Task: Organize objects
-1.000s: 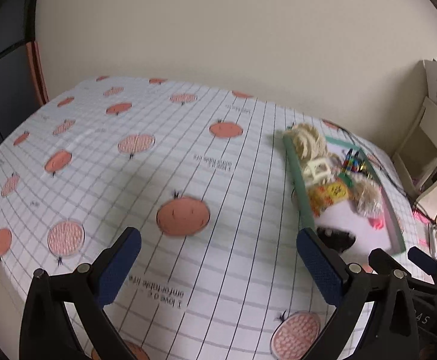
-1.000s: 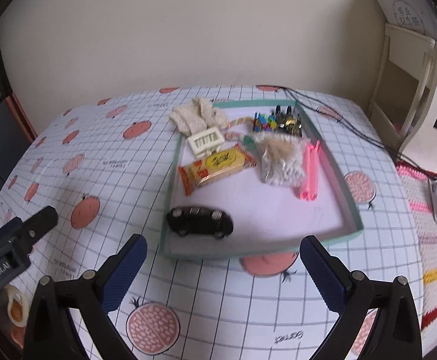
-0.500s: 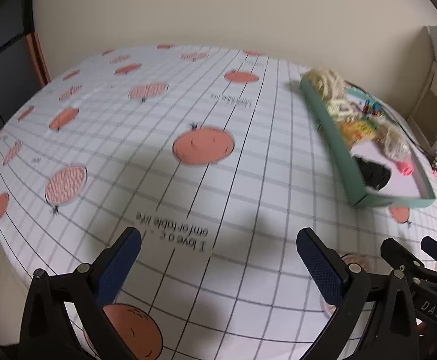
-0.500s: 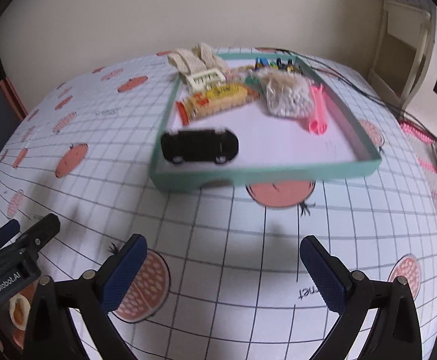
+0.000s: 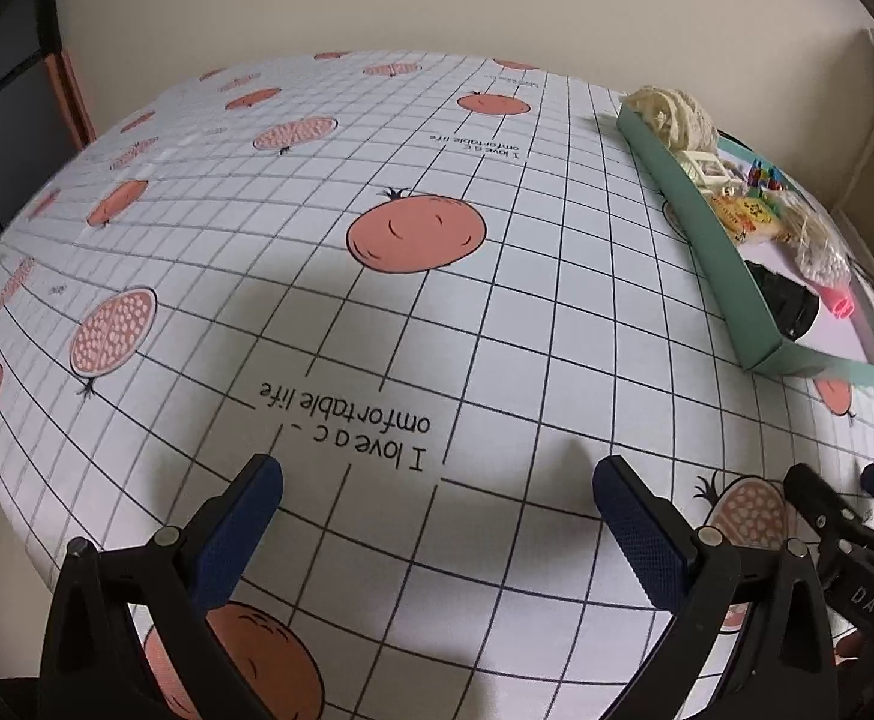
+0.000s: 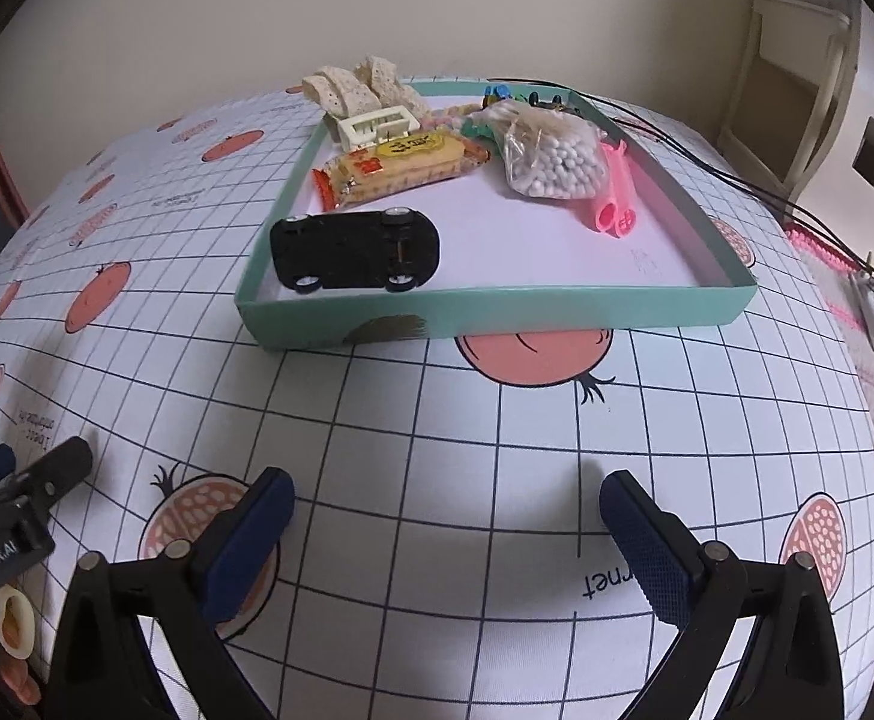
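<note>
Hovering spread and empty, both grippers, left (image 5: 434, 507) and right (image 6: 446, 516); a low reach risks shoving the teal cardboard tray (image 6: 497, 318) along the desk (image 6: 497, 450).

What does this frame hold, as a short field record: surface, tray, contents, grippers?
surface: tablecloth, grid and fruit print
tray: teal, shallow, ahead of right gripper
contents: black toy car upside down near front-left corner; snack pack; bead bag; pink clip; white holder
over back rim: cream knit
left gripper: open, empty
right gripper: open, empty
</note>
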A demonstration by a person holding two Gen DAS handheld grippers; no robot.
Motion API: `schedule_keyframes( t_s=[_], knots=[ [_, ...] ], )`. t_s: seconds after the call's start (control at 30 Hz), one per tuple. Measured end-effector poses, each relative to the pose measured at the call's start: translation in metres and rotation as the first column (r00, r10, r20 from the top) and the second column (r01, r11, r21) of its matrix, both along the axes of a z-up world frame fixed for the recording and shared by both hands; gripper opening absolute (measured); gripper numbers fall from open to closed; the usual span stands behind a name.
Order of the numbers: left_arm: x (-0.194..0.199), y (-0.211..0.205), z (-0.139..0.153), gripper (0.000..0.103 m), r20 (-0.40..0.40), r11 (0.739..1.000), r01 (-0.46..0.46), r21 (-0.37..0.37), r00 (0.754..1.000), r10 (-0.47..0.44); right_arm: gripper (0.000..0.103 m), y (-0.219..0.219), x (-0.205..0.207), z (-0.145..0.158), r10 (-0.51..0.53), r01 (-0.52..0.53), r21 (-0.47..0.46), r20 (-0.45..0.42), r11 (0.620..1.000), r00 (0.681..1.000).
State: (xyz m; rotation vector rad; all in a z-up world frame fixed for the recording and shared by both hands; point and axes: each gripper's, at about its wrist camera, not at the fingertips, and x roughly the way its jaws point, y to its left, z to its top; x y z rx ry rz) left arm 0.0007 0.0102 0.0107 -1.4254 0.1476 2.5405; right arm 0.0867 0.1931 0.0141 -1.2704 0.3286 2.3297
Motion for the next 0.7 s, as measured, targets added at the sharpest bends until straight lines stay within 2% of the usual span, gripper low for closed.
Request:
schedule_keyframes(
  t_s=[0.07,0.7],
  knots=[
    [0.0017,0.003,-0.0011,0.103,-0.012,1.0,0.008,-0.02,1.0,-0.008,0.103,-0.0001,0.0005,-0.0001,0.0,0.0,0.002,-0.003,1.0,1.0],
    [0.0026,0.0024,-0.002,0.103,-0.053,1.0,-0.019,-0.005,0.998,0.018,0.103,-0.0051,0.0028,-0.0006,-0.043,0.044,0.025,-0.033,0.999,0.999]
  ],
)
